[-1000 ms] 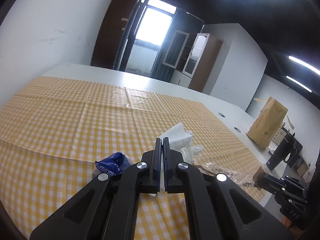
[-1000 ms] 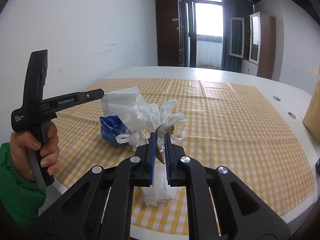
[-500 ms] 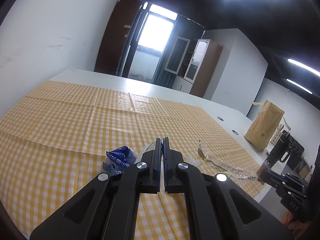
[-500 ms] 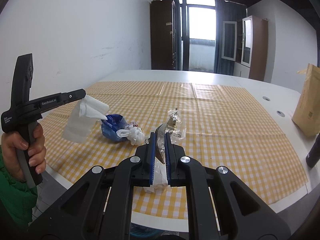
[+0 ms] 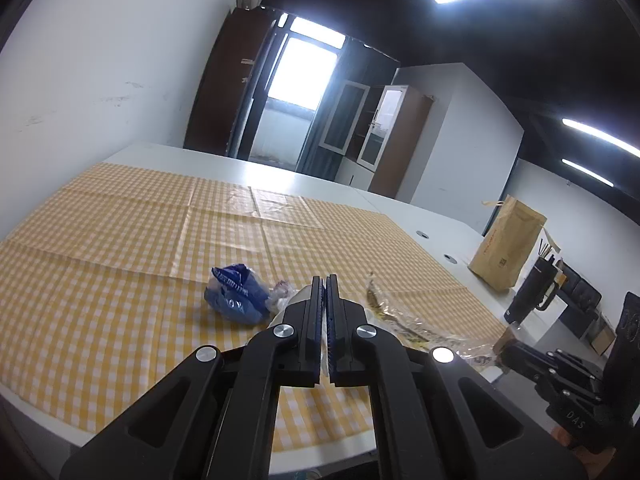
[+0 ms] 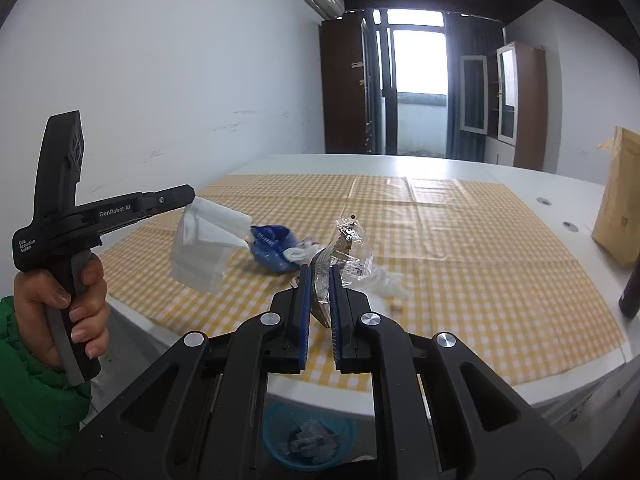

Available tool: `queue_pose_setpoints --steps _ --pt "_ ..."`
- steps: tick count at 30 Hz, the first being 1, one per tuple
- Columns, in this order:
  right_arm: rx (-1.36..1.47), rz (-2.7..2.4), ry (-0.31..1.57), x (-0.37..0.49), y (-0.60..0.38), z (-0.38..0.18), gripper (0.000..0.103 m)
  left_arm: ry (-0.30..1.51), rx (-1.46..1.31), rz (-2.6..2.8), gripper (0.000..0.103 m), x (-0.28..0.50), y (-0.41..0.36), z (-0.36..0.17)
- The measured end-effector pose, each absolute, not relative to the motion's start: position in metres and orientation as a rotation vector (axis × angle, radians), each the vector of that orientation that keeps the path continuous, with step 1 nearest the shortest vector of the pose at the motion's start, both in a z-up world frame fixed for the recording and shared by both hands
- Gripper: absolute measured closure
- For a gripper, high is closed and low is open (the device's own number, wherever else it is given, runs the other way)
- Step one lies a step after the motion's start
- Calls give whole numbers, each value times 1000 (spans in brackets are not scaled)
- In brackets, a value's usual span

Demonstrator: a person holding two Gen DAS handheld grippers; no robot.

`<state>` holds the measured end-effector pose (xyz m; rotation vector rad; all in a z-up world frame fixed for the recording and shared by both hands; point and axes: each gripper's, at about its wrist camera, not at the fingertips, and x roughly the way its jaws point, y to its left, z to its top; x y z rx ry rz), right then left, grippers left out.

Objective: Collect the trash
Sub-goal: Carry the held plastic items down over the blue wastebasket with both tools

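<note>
My left gripper (image 5: 326, 279) is shut on a white paper tissue (image 6: 204, 240), which hangs from its tip over the table's near edge; in the right wrist view that left gripper (image 6: 191, 195) is held by a hand in a green sleeve. My right gripper (image 6: 320, 271) is shut on a crinkled clear plastic wrapper (image 6: 349, 246), which the left wrist view shows as the wrapper (image 5: 404, 322) stretching from the right gripper (image 5: 505, 347). A blue crumpled packet (image 6: 272, 249) and white crumpled plastic (image 6: 380, 280) lie on the yellow checked cloth (image 6: 480, 280). A blue basket (image 6: 308, 436) with scraps in it stands below the table edge.
A brown paper bag (image 5: 506, 248) stands on the white table (image 5: 360, 196) at the right. A black flask (image 5: 528, 294) is beside it, near the edge. Cabinets and a bright door are at the far wall.
Both grippers have drawn back from the table's middle towards its near edge, carrying the tissue and the wrapper. The blue basket below the edge has come into the right wrist view.
</note>
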<state>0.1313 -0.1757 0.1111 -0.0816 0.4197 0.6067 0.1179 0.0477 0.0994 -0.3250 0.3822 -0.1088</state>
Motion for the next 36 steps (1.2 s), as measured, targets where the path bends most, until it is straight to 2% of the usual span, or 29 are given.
queue_pose_setpoints --steps 22,36 --pt "-70 739 451 50 -200 75 95 327 -292 -177 102 6 18 98" --pt "-90 841 578 18 -214 30 95 424 -312 -203 102 -23 21 47"
